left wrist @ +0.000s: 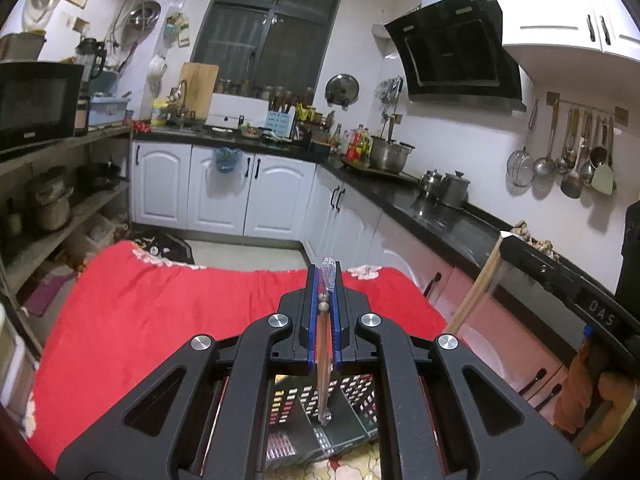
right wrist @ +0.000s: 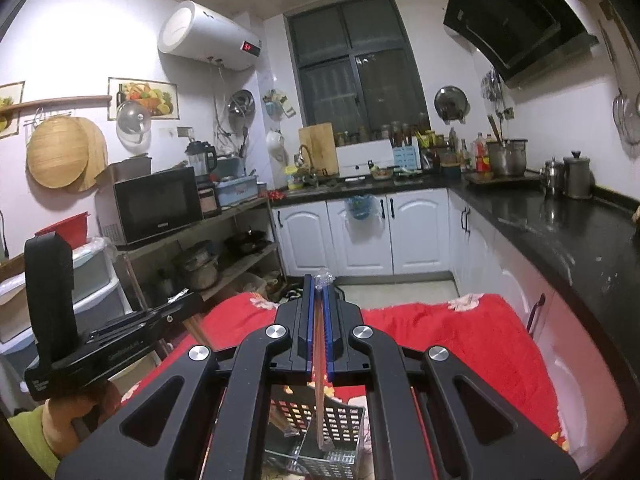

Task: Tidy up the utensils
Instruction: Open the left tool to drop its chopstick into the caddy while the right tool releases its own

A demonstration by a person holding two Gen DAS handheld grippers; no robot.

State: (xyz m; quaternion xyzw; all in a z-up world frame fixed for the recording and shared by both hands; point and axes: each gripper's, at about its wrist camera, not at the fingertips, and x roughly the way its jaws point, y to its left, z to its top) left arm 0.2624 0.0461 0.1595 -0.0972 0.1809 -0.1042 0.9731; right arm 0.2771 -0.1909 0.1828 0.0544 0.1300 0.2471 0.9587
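Left wrist view has the left claw (left wrist: 327, 280) clenched on a chopstick (left wrist: 325, 356) hanging over the black basket (left wrist: 320, 416) near the tabletop's front edge, right claw (right wrist: 319, 292) gripping another chopstick (right wrist: 320, 380) likewise, so next they probably just lower and let go.

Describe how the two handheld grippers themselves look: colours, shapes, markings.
The left gripper and the right gripper look alike: matte black linkage arms with triangular cut-outs, round silver pivot bolts, and narrow fingers lined with ribbed blue pads. In the right wrist view, the left gripper's black body carries small white lettering, too blurred to read. No cables show.
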